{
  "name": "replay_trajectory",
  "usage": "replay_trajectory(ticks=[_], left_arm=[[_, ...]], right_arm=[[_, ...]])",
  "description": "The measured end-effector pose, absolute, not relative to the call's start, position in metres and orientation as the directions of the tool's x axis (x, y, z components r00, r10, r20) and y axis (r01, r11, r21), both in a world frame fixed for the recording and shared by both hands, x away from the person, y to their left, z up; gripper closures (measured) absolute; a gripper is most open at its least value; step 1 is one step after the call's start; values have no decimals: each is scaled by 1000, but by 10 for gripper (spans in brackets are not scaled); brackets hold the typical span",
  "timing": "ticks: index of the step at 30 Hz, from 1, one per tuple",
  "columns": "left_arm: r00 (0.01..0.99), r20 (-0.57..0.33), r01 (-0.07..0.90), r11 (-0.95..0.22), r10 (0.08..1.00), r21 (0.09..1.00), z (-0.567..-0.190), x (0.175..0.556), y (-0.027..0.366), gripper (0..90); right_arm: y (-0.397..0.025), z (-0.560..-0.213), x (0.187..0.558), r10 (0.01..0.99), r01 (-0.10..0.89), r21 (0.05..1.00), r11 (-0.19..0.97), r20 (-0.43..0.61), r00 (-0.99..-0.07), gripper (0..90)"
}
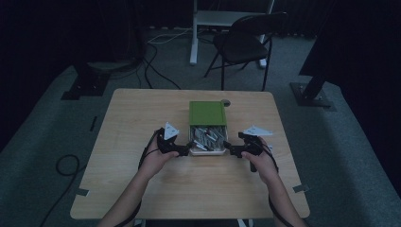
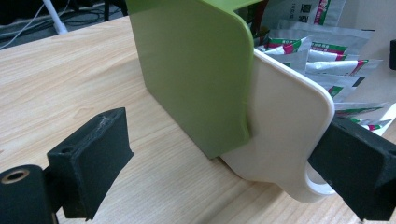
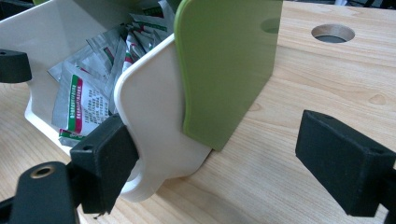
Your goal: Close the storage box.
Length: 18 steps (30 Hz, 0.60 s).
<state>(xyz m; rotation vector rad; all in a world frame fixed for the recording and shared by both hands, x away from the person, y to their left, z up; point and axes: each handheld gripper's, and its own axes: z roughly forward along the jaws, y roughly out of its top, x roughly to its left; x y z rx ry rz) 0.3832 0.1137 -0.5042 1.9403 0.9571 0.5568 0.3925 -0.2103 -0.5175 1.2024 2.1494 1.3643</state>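
Dim room, wooden table (image 1: 142, 123) with a white box (image 3: 154, 116) of foil packets (image 3: 81, 100) sitting mid-table, its green lid (image 1: 207, 112) slid halfway back. Left gripper (image 1: 182, 150) and right gripper (image 1: 231, 151) were each at a near corner, jaws spread wide and clamping nothing. Looked like they flanked it that way to steady or shift the box from both sides

We see a green sleeve (image 1: 207, 112) over a cream-white drawer (image 3: 154, 121) of silver sachets (image 1: 208, 136) printed green, red and white, on our pale wood-grain tabletop (image 1: 142, 109), between black grippers.
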Motion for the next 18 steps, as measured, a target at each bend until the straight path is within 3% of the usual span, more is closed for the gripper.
replay_trajectory(ticks=[18], left_arm=[[594,14,409,-318,804,855,-503,395,114,78]], right_arm=[[-208,-519,402,805,486,858,164,169,-569,136]])
